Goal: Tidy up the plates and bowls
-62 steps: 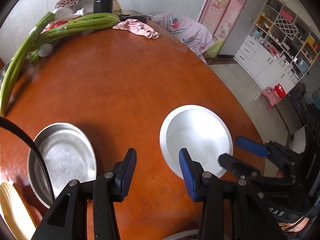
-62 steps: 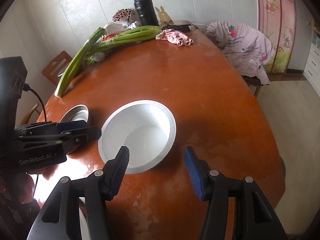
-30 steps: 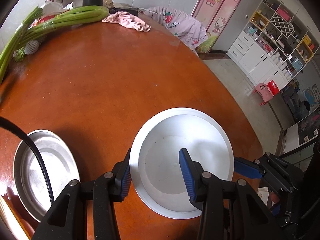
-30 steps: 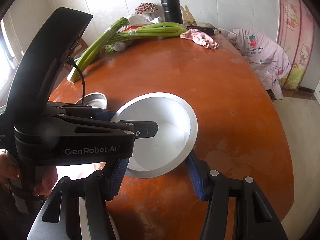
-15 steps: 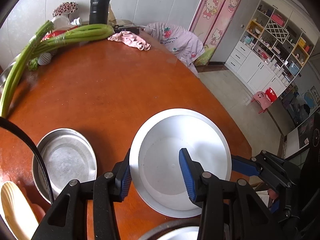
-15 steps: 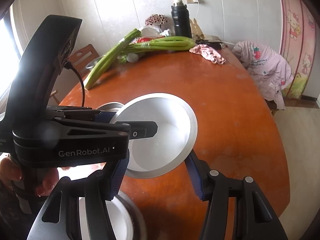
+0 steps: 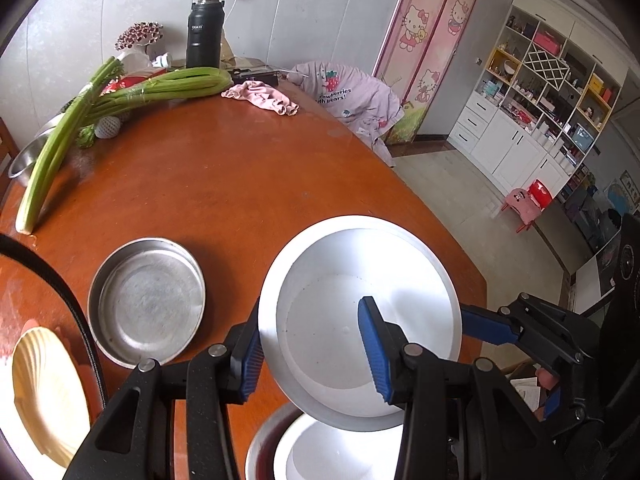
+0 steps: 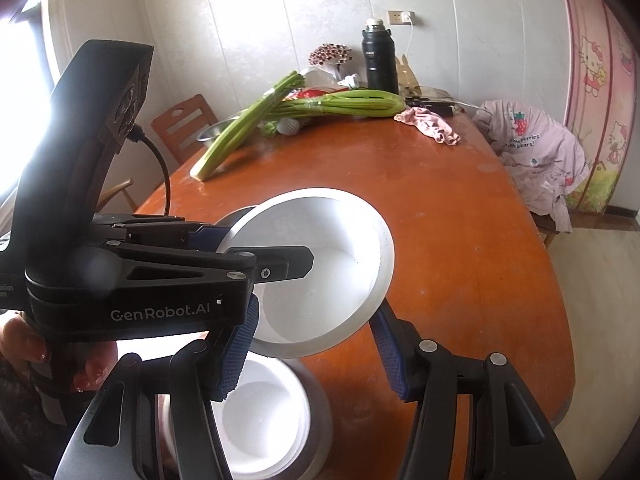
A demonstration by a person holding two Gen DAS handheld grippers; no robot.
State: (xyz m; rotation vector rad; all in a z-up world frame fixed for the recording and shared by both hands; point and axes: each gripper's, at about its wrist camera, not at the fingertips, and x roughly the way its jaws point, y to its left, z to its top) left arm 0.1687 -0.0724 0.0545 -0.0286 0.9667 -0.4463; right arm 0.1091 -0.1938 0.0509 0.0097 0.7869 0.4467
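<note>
Left gripper (image 7: pixel 312 344): blue pads astride the near-left rim of the white bowl (image 7: pixel 360 312), one pad outside the wall, one inside the basin; clamped on it. Bowl is lifted off the desk (image 7: pixel 224 184), tilted, its open mouth facing up and toward the left wrist camera, far rim higher than near rim. Round, so no long axis to note.

Right gripper (image 8: pixel 316 344): fingers spread apart, gripping nothing. The bowl's (image 8: pixel 320 264) lower rim sits between and just ahead of its pads; whether either pad touches it cannot be told. In the right wrist view the bowl's mouth faces left toward the left gripper's body (image 8: pixel 132 280).

Directly below the lifted bowl, nearest both cameras: a second white bowl (image 7: pixel 340 452) nested in a metal dish (image 8: pixel 320 420) on the desk edge. Lifted bowl hangs above it, apart.

Left of that: a cream shell-shaped plate (image 7: pixel 44 392) at the desk's near-left edge; just beyond it, a shallow steel pan (image 7: pixel 146 300), upright, resting on the desk, beside but apart from the held bowl.

Far side of desk: celery stalks (image 7: pixel 120 104) lying long-ways across the back left, a pink cloth (image 7: pixel 262 96), a black thermos (image 7: pixel 205 36) standing upright near the wall. A lilac garment (image 7: pixel 352 96) draped over a chair at right.
</note>
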